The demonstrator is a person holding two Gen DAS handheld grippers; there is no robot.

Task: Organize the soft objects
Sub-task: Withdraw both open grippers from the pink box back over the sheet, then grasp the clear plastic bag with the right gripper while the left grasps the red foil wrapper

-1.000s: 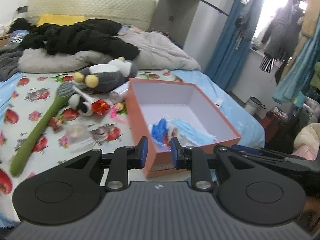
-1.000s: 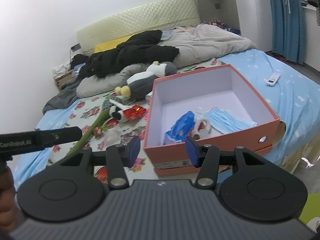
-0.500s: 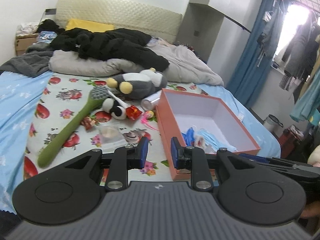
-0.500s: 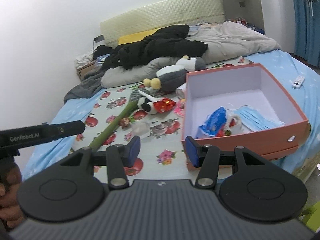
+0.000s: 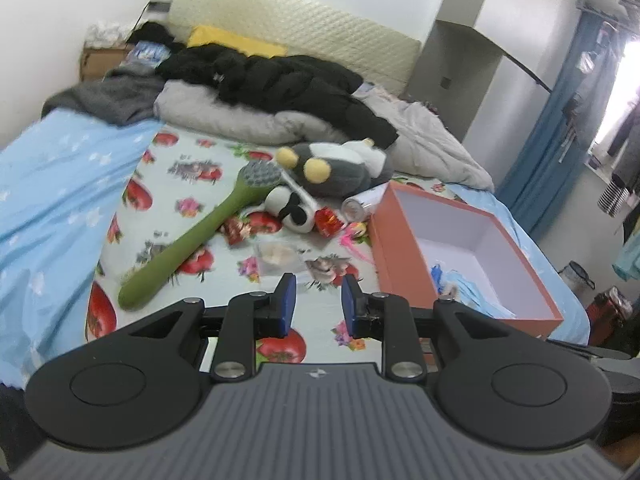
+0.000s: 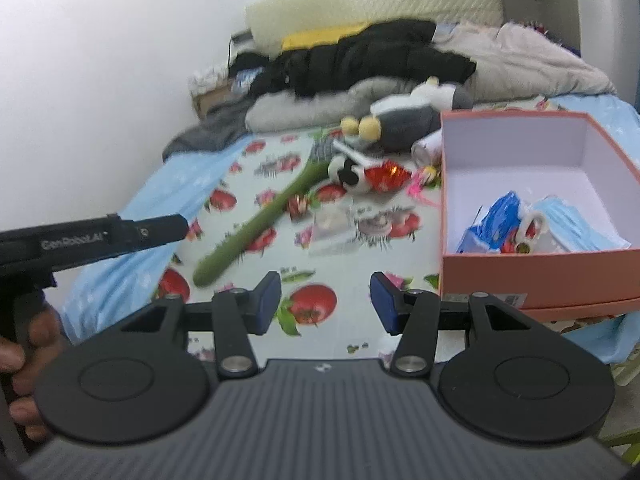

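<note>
A: What takes up most of the view?

B: A bed (image 5: 188,168) under a sheet printed with tomatoes and flowers, with a blue cover along its sides. A black jacket (image 5: 288,84) lies over grey bedding near the headboard.

A: And the container?

B: An open salmon-coloured box (image 6: 536,276) with a white inside sits on the bed's right part. In it lie a pale blue face mask (image 6: 576,228), a blue packet (image 6: 492,224) and a small red-and-white trinket.

A: The soft things outside it?

B: A grey and white plush penguin (image 5: 340,168) with round yellow feet lies on its side just beyond the box's far left corner. In front of it, touching or nearly so, is a small black-and-white plush (image 5: 294,210) beside a shiny red wrapper (image 5: 329,219). A long green brush (image 5: 200,236) with a grey bristled head stretches diagonally across the sheet to their left. A clear packet (image 5: 276,256) lies closer to the camera.

A: The claws?

B: The left claw (image 5: 317,306) hangs above the sheet near the bed's near edge, blue pads slightly apart, gripping nothing. The right claw (image 6: 324,300) hangs likewise just left of the box, pads wider apart and empty. A hand (image 6: 22,360) shows at the right view's left edge, gripping the left tool's handle.
</note>
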